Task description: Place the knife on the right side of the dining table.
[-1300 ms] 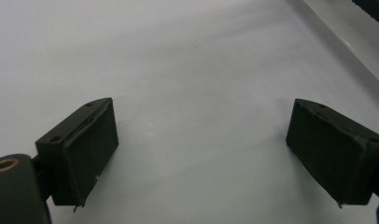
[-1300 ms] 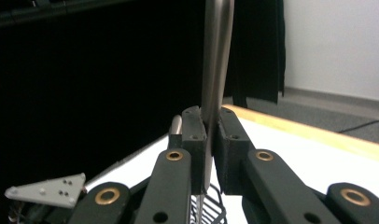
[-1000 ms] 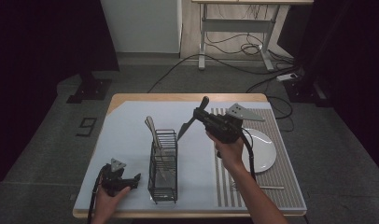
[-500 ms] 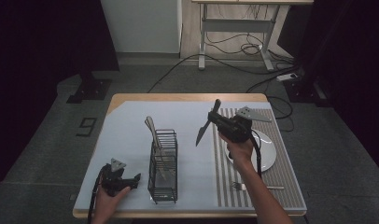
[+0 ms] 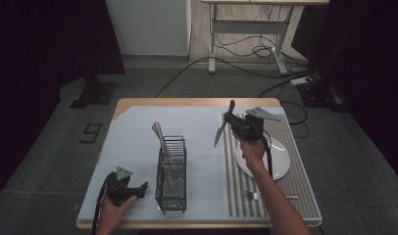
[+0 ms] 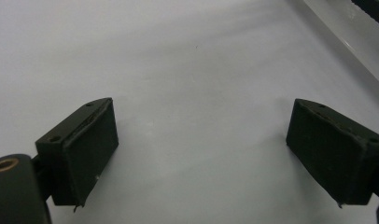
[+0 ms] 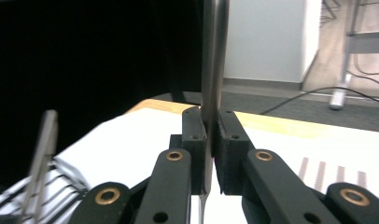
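Dark room, pale surface [image 5: 138,132]: right hand-held gripper [image 5: 235,120] clamps a knife [image 5: 220,132], blade slanting down-left toward the wire caddy [image 5: 171,174]; left hand-held gripper [image 5: 138,188] rests spread apart near the front-left corner.

In the right gripper view, the knife [image 7: 214,60] clamped in the right claw [image 7: 210,140] runs off the top edge, its handle unseen. The utensil [image 5: 160,134] in the wire caddy [image 5: 171,174] is too small to identify.
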The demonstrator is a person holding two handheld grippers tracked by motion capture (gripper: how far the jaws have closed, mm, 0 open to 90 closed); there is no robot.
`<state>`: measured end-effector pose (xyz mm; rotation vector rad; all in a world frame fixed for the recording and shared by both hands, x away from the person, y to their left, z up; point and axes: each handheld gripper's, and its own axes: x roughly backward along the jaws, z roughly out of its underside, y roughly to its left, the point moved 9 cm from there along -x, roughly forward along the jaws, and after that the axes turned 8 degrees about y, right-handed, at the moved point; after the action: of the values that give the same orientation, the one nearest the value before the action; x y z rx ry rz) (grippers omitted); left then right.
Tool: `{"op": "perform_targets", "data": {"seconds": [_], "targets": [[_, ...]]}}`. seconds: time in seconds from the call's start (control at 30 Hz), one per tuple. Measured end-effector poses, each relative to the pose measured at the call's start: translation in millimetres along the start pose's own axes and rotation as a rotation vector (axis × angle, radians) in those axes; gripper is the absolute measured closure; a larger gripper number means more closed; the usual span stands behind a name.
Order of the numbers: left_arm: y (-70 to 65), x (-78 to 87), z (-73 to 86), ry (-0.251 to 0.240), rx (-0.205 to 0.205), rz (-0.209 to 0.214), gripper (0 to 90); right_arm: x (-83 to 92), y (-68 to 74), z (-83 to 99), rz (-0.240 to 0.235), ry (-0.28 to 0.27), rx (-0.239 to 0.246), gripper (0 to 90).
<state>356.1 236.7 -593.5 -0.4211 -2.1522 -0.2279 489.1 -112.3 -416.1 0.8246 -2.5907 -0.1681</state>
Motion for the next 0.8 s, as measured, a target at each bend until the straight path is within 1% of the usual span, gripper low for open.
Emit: {"op": "perform_targets", "data": {"seconds": [0.03,0.07,0.13,0.17,0.2,0.23,0.27,0.3,0.33,0.37,0.47,0.53,0.6,0.63,0.67,0.73,0.8], "targets": [[0.0,0.0,0.0,0.000,0.000,0.000,8.6,0.0,0.0,0.0,0.000,0.000,0.000,83.7],[0.1,0.0,0.1,0.001,-0.001,-0.001,8.6,-2.7,-8.4,-1.7,0.019,-0.002,-0.006,83.7],[0.1,0.0,0.1,0.001,0.000,-0.001,8.6,-5.1,-15.7,-2.8,0.038,-0.003,-0.004,83.7],[0.1,0.0,0.1,0.001,0.000,-0.001,8.5,-5.1,-15.7,-2.8,0.038,-0.003,-0.004,83.7],[0.1,0.0,0.1,0.001,-0.001,0.000,8.5,-7.7,-22.2,-3.4,0.055,-0.004,0.001,83.7],[0.1,0.0,0.1,0.001,-0.001,0.000,8.6,-7.7,-22.2,-3.4,0.055,-0.004,0.001,83.7],[0.1,0.0,0.1,0.001,-0.001,0.000,8.5,-10.9,-28.5,-3.9,0.068,-0.001,0.002,83.7],[0.1,0.0,0.1,0.001,-0.001,-0.001,8.5,-10.9,-28.5,-3.9,0.068,-0.001,0.002,83.7],[0.1,0.0,0.1,0.001,-0.001,0.000,8.6,-14.9,-34.6,-4.1,0.076,0.004,-0.003,83.7],[0.1,0.0,0.1,0.001,-0.001,0.000,8.5,-14.9,-34.6,-4.1,0.076,0.004,-0.003,83.7],[0.1,0.0,0.1,0.001,-0.001,0.000,8.5,-23.5,-46.8,-3.4,0.098,0.009,-0.010,83.7],[0.1,0.0,0.1,0.001,-0.001,0.000,8.5,-24.9,-49.1,-3.2,0.102,0.009,-0.012,83.7],[0.1,0.0,0.1,0.001,-0.001,0.000,8.5,-28.8,-59.6,-2.4,0.123,0.004,-0.028,83.7],[0.1,0.0,0.1,0.001,-0.001,0.000,8.5,-28.8,-59.6,-2.4,0.123,0.004,-0.028,83.7],[0.1,0.0,0.0,0.001,0.000,0.000,8.5,-30.2,-66.8,-2.8,0.136,-0.005,-0.039,83.7],[0.1,0.0,0.1,0.001,-0.001,0.000,8.5,-30.8,-69.5,-2.9,0.142,-0.007,-0.042,83.7],[0.1,0.0,0.1,0.001,-0.001,0.000,8.5,-33.3,-77.6,-3.4,0.156,-0.001,-0.060,83.6]]}}
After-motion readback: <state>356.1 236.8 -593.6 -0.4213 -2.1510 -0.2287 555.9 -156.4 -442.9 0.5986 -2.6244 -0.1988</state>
